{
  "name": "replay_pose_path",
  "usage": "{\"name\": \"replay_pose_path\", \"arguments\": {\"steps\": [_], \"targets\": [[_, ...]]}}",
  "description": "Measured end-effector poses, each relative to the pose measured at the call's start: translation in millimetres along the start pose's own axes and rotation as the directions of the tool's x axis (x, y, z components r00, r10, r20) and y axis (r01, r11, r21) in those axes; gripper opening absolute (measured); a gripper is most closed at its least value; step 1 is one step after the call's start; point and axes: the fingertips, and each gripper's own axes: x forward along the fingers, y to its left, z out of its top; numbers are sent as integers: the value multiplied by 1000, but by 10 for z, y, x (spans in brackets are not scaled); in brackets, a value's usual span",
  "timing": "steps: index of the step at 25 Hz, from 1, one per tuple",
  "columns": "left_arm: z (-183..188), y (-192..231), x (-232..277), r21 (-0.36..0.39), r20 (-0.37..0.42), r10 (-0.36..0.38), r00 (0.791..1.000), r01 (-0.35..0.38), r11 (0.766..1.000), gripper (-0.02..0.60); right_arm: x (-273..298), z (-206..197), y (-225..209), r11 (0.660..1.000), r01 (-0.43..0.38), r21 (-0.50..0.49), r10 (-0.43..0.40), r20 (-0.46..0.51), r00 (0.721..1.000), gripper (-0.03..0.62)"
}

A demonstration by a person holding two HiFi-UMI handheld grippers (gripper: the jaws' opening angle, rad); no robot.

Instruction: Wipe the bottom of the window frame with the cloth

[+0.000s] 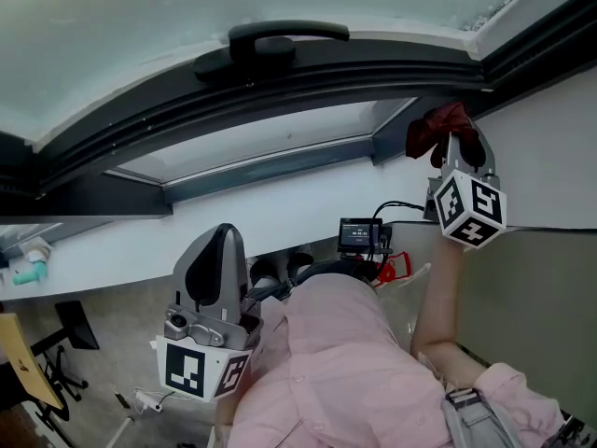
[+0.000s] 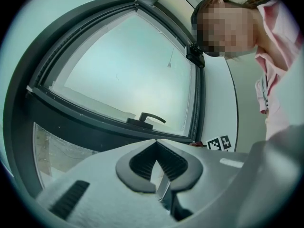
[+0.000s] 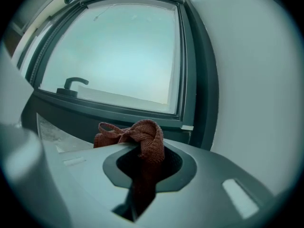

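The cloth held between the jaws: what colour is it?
The cloth is a plain rusty reddish brown. It shows best in the right gripper view.

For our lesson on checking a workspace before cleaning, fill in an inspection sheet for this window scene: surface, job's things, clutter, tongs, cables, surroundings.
Surface: dark window frame with a handle on it; whether it is dirty cannot be told.
Job's things: red cloth, bunched, near the frame's right end; contact cannot be told.
Clutter: teal thing on the left ledge; red item by the screen.
Tongs: right tongs shut on the cloth, raised; left tongs shut, empty, held low.
Cables: black cable by the screen.
Surroundings: white wall; a person's pink shirt.
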Motion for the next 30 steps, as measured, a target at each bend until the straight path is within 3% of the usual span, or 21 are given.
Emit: {"name": "replay_pose_path", "arguments": {"steps": [10, 16, 22, 30], "targets": [[77, 385, -466, -6, -17, 39, 999, -39, 999, 2, -696, 104, 833, 985, -174, 11, 174, -31, 984, 55], [168, 653, -683, 1, -21, 46, 999, -46, 999, 2, -1173, 373, 1264, 968, -252, 3, 252, -17, 968, 55], [233, 823, -856, 9, -23, 10, 1000, -10, 1000, 2, -1593, 568, 1522, 969, -248, -2, 248, -11, 969, 55], [287, 1009, -1063, 25, -25, -42, 999, 43, 999, 2, -1892, 527, 1965, 966, -257, 17, 257, -12, 966, 55]]}}
